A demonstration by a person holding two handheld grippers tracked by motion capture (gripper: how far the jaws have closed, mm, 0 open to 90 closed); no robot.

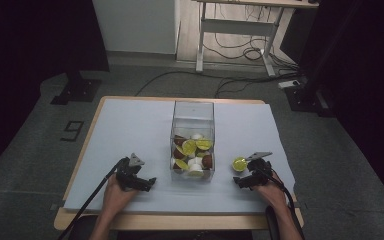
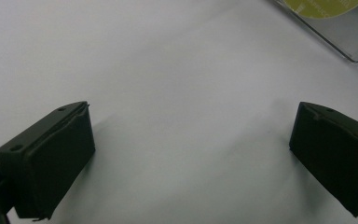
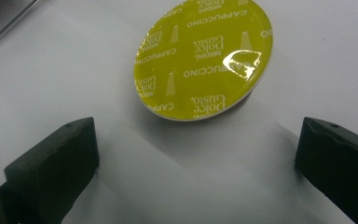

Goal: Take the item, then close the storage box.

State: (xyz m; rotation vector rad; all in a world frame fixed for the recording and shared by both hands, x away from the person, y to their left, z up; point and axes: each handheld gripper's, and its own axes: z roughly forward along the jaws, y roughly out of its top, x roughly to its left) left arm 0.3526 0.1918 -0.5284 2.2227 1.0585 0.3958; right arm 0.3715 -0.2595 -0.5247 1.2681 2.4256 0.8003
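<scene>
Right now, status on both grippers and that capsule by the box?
Left gripper open, nothing between. Right gripper open, short of the yellow-lidded capsule on the white sheet. Clear box beside, not blocking.

Wooden table [image 1: 87,145] with pale sheet [image 1: 130,125] over it, on grey floor [image 1: 25,150]; beyond the table a white wall panel [image 1: 135,25]; right of that a white-framed desk [image 1: 240,25], black cables [image 1: 240,55] looped under it; dark stand base [image 1: 77,90] left of the table, another [image 1: 305,97] right; edges dim, black.
</scene>
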